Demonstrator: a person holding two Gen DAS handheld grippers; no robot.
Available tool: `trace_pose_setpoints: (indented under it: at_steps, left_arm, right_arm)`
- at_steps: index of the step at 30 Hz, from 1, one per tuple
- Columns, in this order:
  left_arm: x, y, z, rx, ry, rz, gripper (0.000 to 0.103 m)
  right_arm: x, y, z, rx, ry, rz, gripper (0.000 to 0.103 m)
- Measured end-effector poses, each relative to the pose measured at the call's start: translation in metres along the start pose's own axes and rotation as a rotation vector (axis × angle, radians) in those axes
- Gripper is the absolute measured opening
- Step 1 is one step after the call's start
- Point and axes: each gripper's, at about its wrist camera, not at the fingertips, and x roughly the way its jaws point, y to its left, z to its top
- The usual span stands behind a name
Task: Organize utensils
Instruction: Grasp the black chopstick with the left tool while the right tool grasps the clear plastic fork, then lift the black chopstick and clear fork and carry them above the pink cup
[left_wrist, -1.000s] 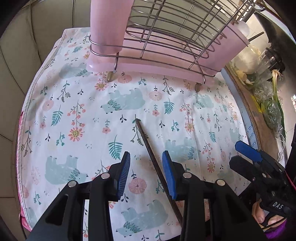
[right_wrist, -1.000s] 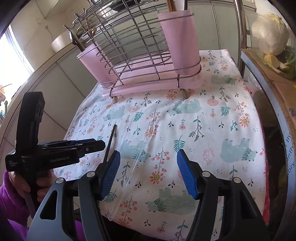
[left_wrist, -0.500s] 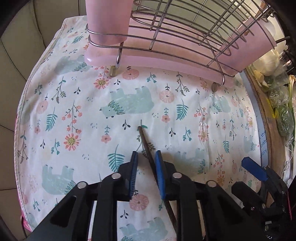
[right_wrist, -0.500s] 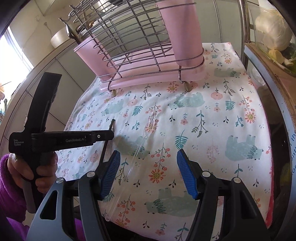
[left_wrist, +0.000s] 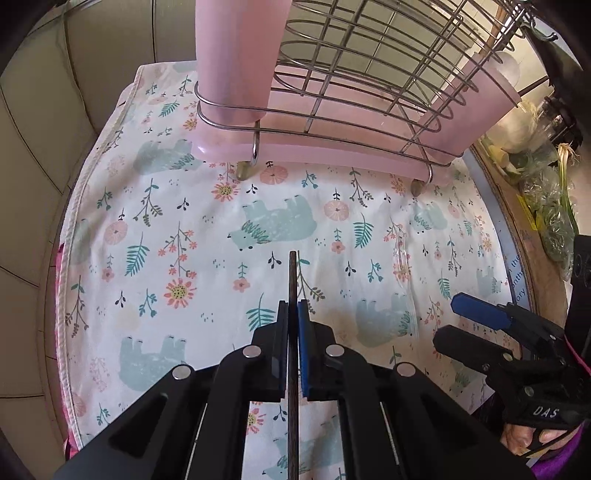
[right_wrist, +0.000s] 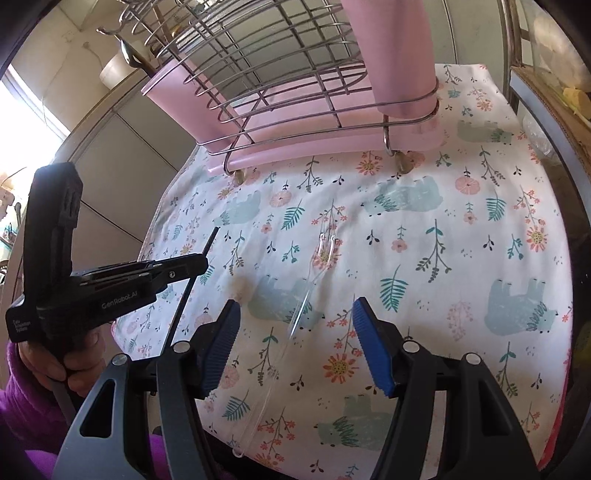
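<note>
A: Scanning the right wrist view from the left edge: what has the left gripper got?

B: Its fingers are pinched together on a thin dark chopstick, whose tip points up toward the pink rack at upper centre.

A: And lower centre?

B: A clear plastic fork lies on the floral cloth, between the spread blue pads of the right gripper, untouched.

A: The left wrist view?

B: The chopstick runs up the middle, clamped; the other gripper is at lower right, jaws apart.
</note>
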Motion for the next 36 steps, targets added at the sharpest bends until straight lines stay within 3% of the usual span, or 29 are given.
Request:
trace_pose_setpoints:
  at_steps: [8, 13, 15, 18, 25, 36]
  left_arm:
    - [0.0, 0.014, -0.002, -0.023, 0.01, -0.024, 0.004]
    - [0.007, 0.016, 0.001, -0.038, 0.023, -0.03, 0.004]
    - [0.008, 0.019, 0.002, -0.051, 0.031, -0.045, 0.004]
    - [0.008, 0.022, 0.003, -0.069, 0.035, -0.068, 0.004]
    - [0.0, 0.029, 0.004, -0.081, 0.011, -0.078, 0.004]
    - [-0.012, 0.027, 0.006, -0.068, -0.038, -0.07, 0.004]
  right_arm:
    - [0.032, -0.009, 0.02, 0.129, 0.153, 0.039, 0.046]
    - [0.039, -0.008, 0.024, 0.142, 0.172, 0.015, 0.035]
    - [0.041, -0.006, 0.026, 0.136, 0.177, -0.004, 0.021]
    - [0.045, -0.004, 0.025, 0.138, 0.174, -0.016, 0.008]
    - [0.035, -0.001, 0.024, 0.132, 0.109, -0.008, 0.006]
    - [-0.013, -0.001, 0.025, 0.102, -0.06, 0.026, 0.006]
